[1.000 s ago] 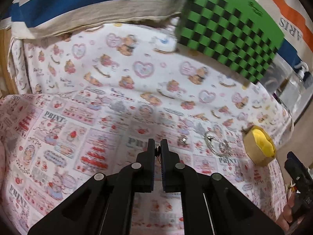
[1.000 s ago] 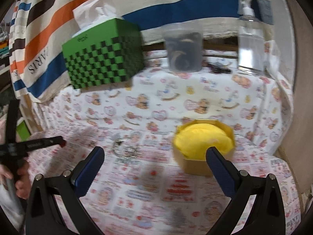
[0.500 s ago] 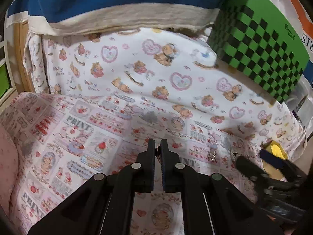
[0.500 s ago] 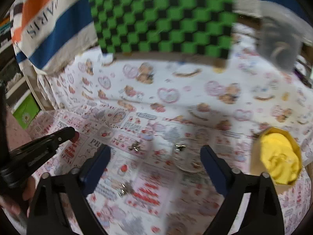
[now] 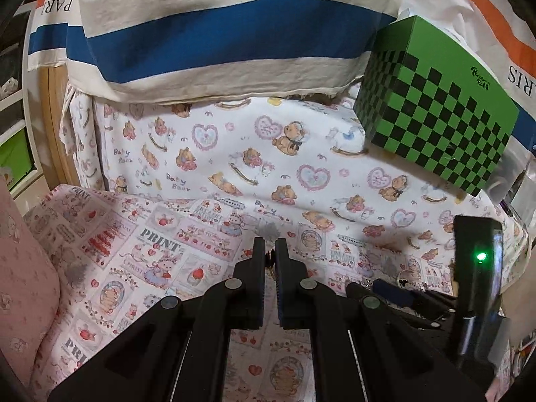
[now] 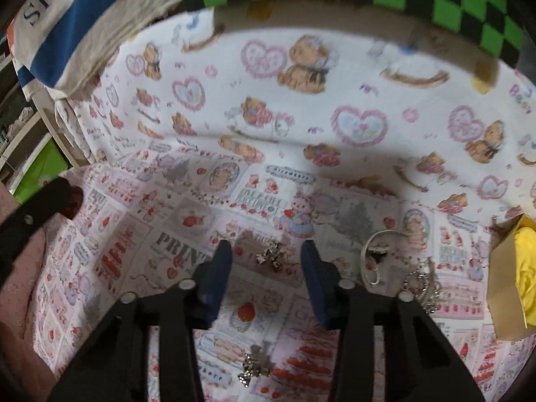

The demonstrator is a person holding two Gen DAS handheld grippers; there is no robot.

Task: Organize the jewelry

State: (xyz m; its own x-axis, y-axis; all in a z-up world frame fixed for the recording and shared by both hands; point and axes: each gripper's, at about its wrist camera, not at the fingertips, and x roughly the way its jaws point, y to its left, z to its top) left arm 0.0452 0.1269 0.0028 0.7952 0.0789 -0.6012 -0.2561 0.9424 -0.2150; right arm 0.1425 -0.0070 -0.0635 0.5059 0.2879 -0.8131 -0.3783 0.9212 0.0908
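Observation:
My right gripper [image 6: 266, 261] is open, low over the printed cloth, with a small silver earring cluster [image 6: 270, 257] lying between its blue fingertips [image 6: 217, 268]. Another silver piece [image 6: 256, 365] lies nearer, between the arms. A silver bangle [image 6: 373, 261] and a chain piece [image 6: 422, 288] lie to the right. A cardboard box with yellow padding [image 6: 512, 268] stands at the far right. My left gripper [image 5: 269, 256] is nearly shut on a small gold-coloured piece of jewelry [image 5: 270, 264], raised above the cloth. It shows at the left edge of the right wrist view [image 6: 40, 204].
A green-and-black chequered tissue box [image 5: 435, 100] stands on a raised ledge behind. A striped PARIS cloth [image 5: 217, 33] hangs at the back. A pink cushion [image 5: 20, 284] lies at the left. The right gripper's body [image 5: 475, 284] sits close to my left gripper's right.
My right gripper swung left and down from the yellow box and narrowed around the earring cluster. My left gripper, still shut, turned left and drew back, so the right gripper now sits beside it.

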